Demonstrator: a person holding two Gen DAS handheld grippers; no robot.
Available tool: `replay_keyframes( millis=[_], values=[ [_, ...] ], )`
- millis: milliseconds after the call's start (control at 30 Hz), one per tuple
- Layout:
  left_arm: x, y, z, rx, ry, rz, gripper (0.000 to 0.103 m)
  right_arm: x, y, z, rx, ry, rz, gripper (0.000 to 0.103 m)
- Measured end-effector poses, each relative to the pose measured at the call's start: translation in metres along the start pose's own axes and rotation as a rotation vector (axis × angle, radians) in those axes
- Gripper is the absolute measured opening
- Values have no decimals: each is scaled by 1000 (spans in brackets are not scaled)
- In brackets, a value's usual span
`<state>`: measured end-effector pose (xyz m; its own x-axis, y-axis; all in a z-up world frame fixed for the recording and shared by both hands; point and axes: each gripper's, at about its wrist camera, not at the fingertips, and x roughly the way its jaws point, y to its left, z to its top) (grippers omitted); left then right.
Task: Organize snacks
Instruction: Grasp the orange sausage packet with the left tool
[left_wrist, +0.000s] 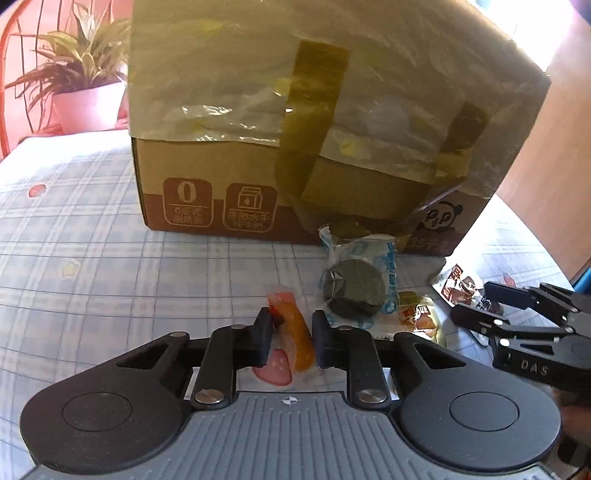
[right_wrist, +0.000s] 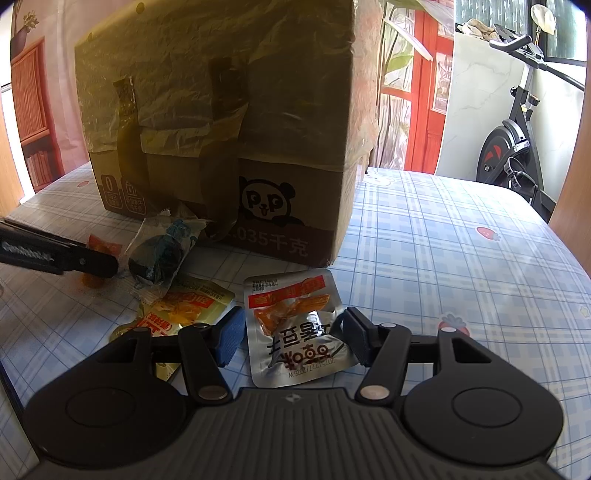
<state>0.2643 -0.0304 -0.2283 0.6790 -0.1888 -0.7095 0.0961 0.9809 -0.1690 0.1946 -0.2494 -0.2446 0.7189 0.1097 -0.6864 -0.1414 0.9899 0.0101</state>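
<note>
A table under a pale blue plaid cloth (right_wrist: 424, 236) bears a taped cardboard box (right_wrist: 221, 122); a potted plant (left_wrist: 79, 74) and an exercise bike (right_wrist: 517, 136) stand behind. The left gripper (left_wrist: 290, 336) is clamped on an orange sausage snack (left_wrist: 295, 332). The right gripper (right_wrist: 291, 338) stands half open around a flat silver tofu packet (right_wrist: 295, 328), its pads apparently not pressing.

One cardboard box (right_wrist: 221, 122) stands on the checked tablecloth (right_wrist: 443, 240). In front of the box lie four snack packets: one orange (left_wrist: 295, 332), one dark round (right_wrist: 159, 254), one yellow (right_wrist: 184, 306), one silver (right_wrist: 295, 325). Left of the box stands one potted plant (left_wrist: 81, 85).
</note>
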Motion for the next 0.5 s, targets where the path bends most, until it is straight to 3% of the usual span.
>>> replay_keyframes(
  millis=[500],
  values=[
    [-29, 1, 2, 51, -100, -11, 20, -4, -3, -1, 23, -26, 2, 56]
  ],
)
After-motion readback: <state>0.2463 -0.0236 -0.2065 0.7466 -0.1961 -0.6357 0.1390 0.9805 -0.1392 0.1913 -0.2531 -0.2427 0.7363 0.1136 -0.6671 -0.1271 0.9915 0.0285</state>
